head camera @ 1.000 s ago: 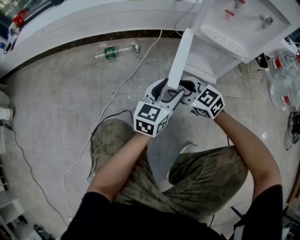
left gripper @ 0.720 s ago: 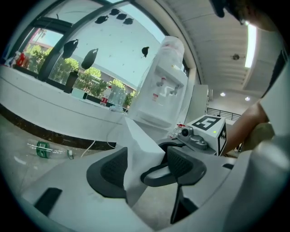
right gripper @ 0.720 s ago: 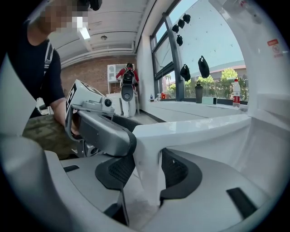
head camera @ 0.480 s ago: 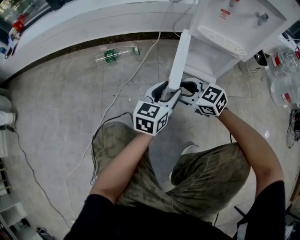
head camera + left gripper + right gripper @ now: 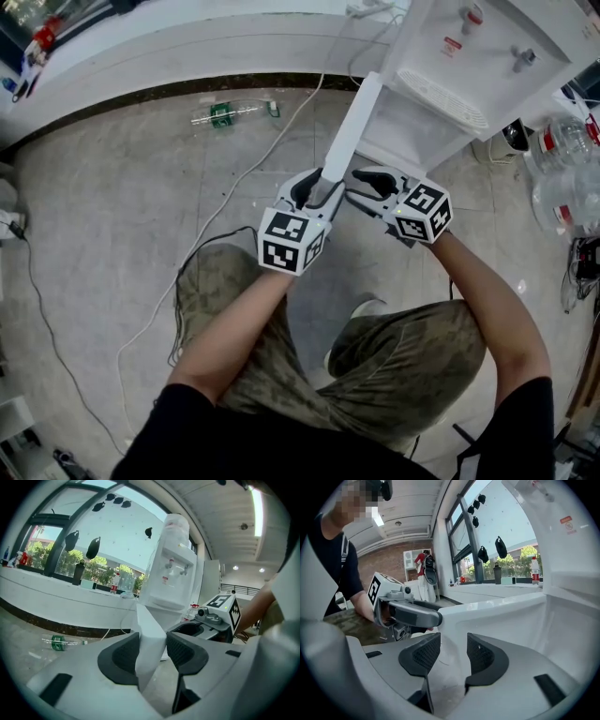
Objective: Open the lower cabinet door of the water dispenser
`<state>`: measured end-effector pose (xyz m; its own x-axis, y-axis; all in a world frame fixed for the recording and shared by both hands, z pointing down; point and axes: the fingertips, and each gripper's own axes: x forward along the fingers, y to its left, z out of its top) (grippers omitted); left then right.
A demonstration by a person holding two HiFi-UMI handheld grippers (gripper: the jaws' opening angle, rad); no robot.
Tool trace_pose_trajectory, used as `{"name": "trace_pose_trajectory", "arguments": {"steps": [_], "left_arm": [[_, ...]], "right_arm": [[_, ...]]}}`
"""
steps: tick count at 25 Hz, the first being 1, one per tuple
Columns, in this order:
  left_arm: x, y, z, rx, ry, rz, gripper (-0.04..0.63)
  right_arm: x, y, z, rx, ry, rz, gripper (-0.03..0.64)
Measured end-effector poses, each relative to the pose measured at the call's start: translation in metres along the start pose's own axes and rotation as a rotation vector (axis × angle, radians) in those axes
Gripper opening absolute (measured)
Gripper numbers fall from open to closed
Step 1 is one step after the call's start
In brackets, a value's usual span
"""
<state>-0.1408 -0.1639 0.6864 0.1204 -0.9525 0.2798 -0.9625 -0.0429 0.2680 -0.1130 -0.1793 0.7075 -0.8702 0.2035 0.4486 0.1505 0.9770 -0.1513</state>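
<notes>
The left claw (image 5: 317,192) (image 5: 152,651) had just been closing, and its two dark pads now sat against either face of the free edge of the white cabinet door (image 5: 352,122) (image 5: 149,634), gripping it. The right claw (image 5: 356,183) (image 5: 453,651) stood just beside it, on the inner side of the door, with its jaws partly apart and nothing pinched between them; only the door's white inner face (image 5: 487,609) showed in the gap. The marker cube of the left claw (image 5: 289,242) and that of the right claw (image 5: 424,212) sat just behind, on the person's hands, above the person's bent knees. The door itself stood swung out from the foot of the water dispenser (image 5: 469,56) (image 5: 171,573), edge-on to the head view, with the lower compartment open behind it. On the grey tiled floor (image 5: 141,187) a white cable (image 5: 253,159) ran past the door, and an empty plastic bottle (image 5: 230,110) (image 5: 58,641) with a green label lay near the base of the long white bench (image 5: 187,37) (image 5: 47,592). Large water bottles (image 5: 567,122) stood to the right of the dispenser.
</notes>
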Motion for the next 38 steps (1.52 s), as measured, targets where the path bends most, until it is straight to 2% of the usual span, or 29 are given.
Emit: {"name": "trace_pose_trajectory", "arguments": {"steps": [5,9,13,20,23,29,32,38], "left_arm": [[-0.006,0.014,0.004,0.041,-0.009,0.057,0.173],[-0.011,0.029,0.007,0.063,-0.008,0.108,0.167],[-0.011,0.037,0.010,0.067,-0.013,0.135,0.164],[-0.015,0.049,0.012,0.091,-0.031,0.183,0.161],[-0.015,0.057,0.015,0.091,-0.039,0.205,0.160],[-0.015,0.071,0.018,0.093,-0.044,0.244,0.163],[-0.015,0.077,0.020,0.083,-0.064,0.262,0.165],[-0.015,0.088,0.022,0.102,-0.056,0.300,0.164]], "right_arm": [[0.001,-0.004,0.021,0.023,-0.073,-0.013,0.166],[0.010,0.003,0.030,0.013,-0.088,-0.001,0.142],[0.018,0.004,0.037,-0.003,-0.104,0.001,0.090],[0.007,-0.018,0.038,0.072,-0.136,-0.079,0.012],[0.010,-0.026,0.040,0.078,-0.128,-0.104,0.006],[0.021,-0.013,0.046,0.014,-0.102,-0.087,0.005],[0.020,-0.011,0.047,0.017,-0.101,-0.094,0.003],[0.020,-0.007,0.067,0.031,-0.200,-0.078,0.005]]}}
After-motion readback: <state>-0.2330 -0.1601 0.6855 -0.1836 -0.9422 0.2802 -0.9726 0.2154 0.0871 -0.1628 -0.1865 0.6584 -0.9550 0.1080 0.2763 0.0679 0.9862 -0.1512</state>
